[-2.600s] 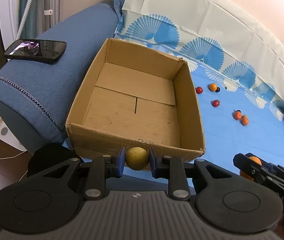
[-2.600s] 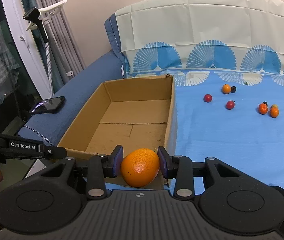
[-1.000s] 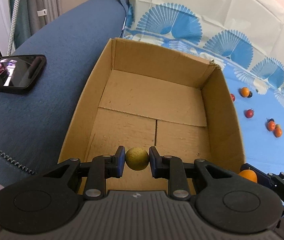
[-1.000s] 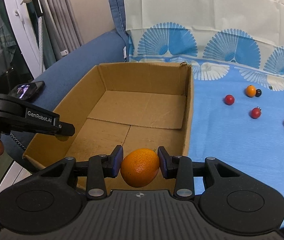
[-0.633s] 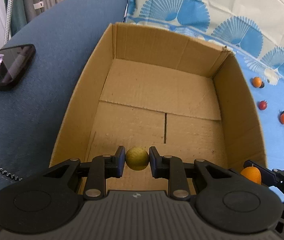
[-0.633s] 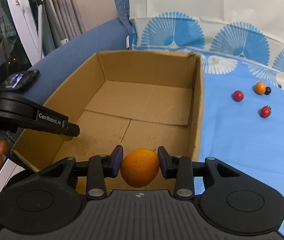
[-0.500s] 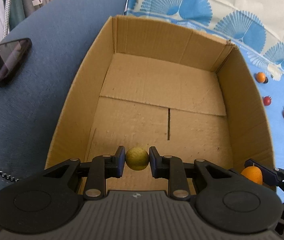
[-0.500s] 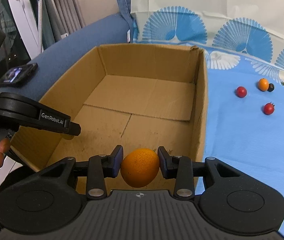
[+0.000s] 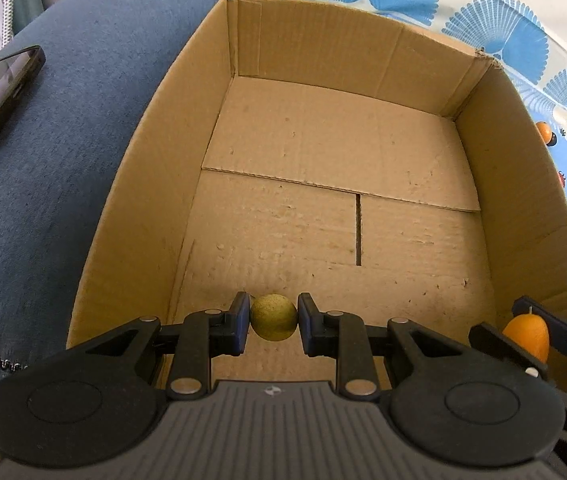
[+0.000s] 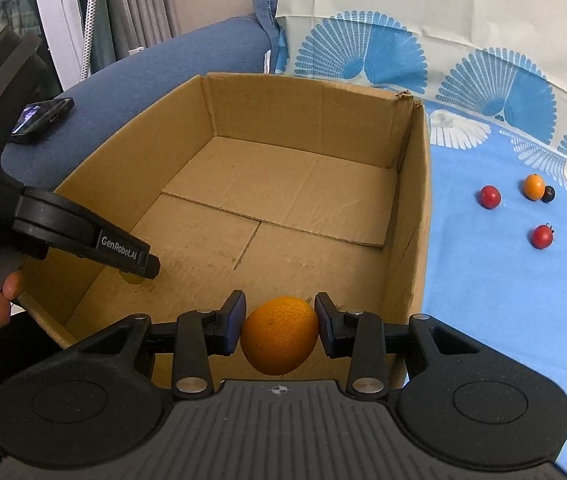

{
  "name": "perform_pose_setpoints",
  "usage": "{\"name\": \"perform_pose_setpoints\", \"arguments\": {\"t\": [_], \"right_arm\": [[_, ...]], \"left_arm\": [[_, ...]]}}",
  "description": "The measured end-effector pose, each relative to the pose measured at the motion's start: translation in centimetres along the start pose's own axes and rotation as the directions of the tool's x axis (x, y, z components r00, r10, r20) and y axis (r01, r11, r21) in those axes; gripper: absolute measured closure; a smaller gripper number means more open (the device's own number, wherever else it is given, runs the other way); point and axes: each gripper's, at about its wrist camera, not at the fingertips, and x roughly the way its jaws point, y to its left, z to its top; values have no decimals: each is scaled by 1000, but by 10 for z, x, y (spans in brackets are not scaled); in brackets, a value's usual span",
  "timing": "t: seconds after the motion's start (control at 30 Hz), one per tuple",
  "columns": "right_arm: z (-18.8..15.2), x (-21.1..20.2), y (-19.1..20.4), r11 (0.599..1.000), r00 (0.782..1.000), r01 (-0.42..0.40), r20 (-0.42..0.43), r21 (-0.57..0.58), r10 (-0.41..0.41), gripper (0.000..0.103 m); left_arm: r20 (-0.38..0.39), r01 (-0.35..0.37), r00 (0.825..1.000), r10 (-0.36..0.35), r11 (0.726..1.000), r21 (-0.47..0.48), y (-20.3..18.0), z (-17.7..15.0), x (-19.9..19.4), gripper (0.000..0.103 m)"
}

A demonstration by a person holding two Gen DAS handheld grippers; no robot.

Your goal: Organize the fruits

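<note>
A: Where is the fruit sitting?
B: The yellow-green fruit [image 9: 274, 317] is being clamped by the left gripper [image 9: 274, 322] over the cardboard box [image 9: 335, 52]; the right gripper [image 10: 279, 330] is clamping the orange [image 10: 279, 340] above the near wall.
A: View differences?
B: Only the right wrist view is showing the red tomatoes [image 10: 489, 197] on the blue cloth [image 10: 495, 280].

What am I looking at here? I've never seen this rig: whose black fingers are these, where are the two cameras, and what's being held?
No robot arm: a person holds a two-finger tool in each hand, each with a fisheye camera looking along its fingers. In the left wrist view, the left gripper is shut on a yellow-green fruit over the cardboard box. In the right wrist view, the right gripper is shut on an orange above the same box. Small red and orange fruits lie on the blue cloth; a phone rests on the sofa arm.
</note>
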Motion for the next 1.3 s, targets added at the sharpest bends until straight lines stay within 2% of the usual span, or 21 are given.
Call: {"name": "perform_pose_setpoints", "arguments": {"t": [0.23, 0.27, 0.3, 0.33, 0.37, 0.43, 0.5, 0.57, 0.63, 0.77, 0.97, 1.3], "right_arm": [[4, 4, -3, 1000, 1000, -1, 0, -1, 1, 63], [4, 5, -3, 1000, 1000, -3, 1, -1, 3, 63], [5, 5, -4, 1000, 1000, -8, 3, 0, 8, 63], [7, 5, -5, 1000, 1000, -10, 7, 4, 10, 57], [8, 3, -7, 1000, 1000, -8, 12, 7, 8, 43], [11, -4, -8, 1000, 999, 3, 44, 5, -3, 28], [12, -12, -8, 1000, 997, 22, 68, -4, -21, 22], [11, -22, -9, 999, 996, 32, 79, -9, -31, 19], [8, -33, -8, 999, 996, 41, 79, 0, -41, 13], [-3, -56, -4, 999, 996, 51, 69, 19, -52, 11], [-15, -93, 11, 999, 995, 40, 86, 35, -43, 9], [-42, -169, 28, 997, 976, 56, 210, 44, -64, 2]], "left_arm": [[-7, -7, 1000, 7, 1000, 4, -6, 0, 3, 74], [-3, -2, 1000, 2, 1000, -2, -5, 0, 2, 70], [2, 7, 1000, -7, 1000, -9, -4, 0, 0, 45], [8, 14, 1000, -14, 1000, -17, -3, 1, -2, 27], [16, 41, 999, -40, 999, -22, -2, 2, -4, 13], [12, 86, 996, -86, 996, -27, -2, 3, -10, 6], [13, 66, 998, -65, 998, -22, -4, 2, -14, 0], [18, 29, 999, -29, 1000, -12, -5, 0, -19, 0], [10, 24, 1000, -24, 1000, -10, -3, -3, -26, 0], [0, 22, 1000, -22, 1000, -20, 1, -10, -44, 0], [26, 26, 999, -25, 999, -21, 4, -36, -84, 0], [156, 7, 988, -9, 1000, 15, -4, -92, -149, 0]]}}
